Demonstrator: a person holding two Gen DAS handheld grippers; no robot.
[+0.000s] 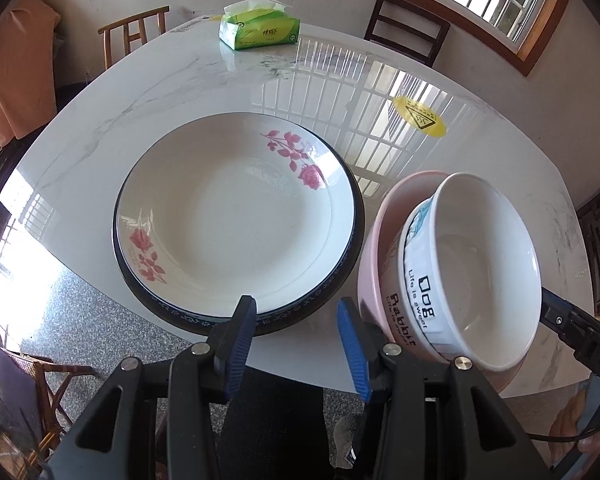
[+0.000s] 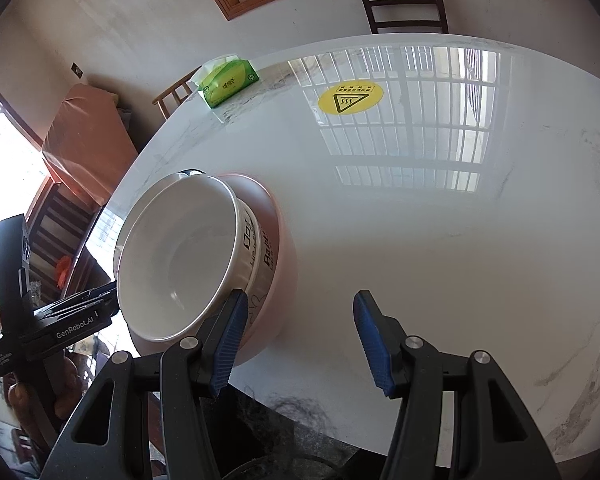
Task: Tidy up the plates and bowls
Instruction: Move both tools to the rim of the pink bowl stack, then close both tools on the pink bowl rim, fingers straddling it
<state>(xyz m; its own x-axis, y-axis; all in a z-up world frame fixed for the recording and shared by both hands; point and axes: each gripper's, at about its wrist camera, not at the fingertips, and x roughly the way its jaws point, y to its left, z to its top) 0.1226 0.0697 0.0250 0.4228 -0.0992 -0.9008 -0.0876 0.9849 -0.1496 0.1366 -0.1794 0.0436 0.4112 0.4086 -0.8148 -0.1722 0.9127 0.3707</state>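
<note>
Looking at my left gripper (image 1: 298,350) and right gripper (image 2: 300,340), both have fingers wide apart, holding nothing. Nested bowls (image 1: 460,276) lean at 3 o'clock of the stacked plates (image 1: 236,224) on the tabletop (image 1: 140,112); that tilted stack could tip if nudged.

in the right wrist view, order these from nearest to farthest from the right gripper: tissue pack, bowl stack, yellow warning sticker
From the right gripper:
1. bowl stack, just left of the left finger, at the table's near edge.
2. yellow warning sticker, ahead and slightly right, mid-table.
3. tissue pack, at the far left edge of the table.
</note>
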